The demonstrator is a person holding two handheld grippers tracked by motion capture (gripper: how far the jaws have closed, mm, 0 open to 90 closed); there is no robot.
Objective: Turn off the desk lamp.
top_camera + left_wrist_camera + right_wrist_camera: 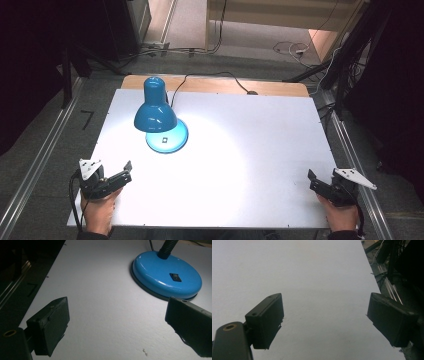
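A blue desk lamp (155, 109) stands on the white table (260, 150) at the back left, lit, its shade bent down over its round base (167, 140). In the left gripper view the base (166, 276) carries a black rocker switch (175, 277), and a black flexible neck (168, 247) rises from it. My left gripper (125, 172) rests at the front left corner, open and empty, pointing toward the lamp; its jaws stand wide apart (117, 322). My right gripper (312, 181) sits at the front right edge, open and empty (324, 320).
The lamp's black cord (210, 77) runs off the table's back edge. Metal rails (40, 160) flank the table on both sides. Cables (290, 49) lie on the floor behind. A bright light pool (210, 150) covers the table's middle.
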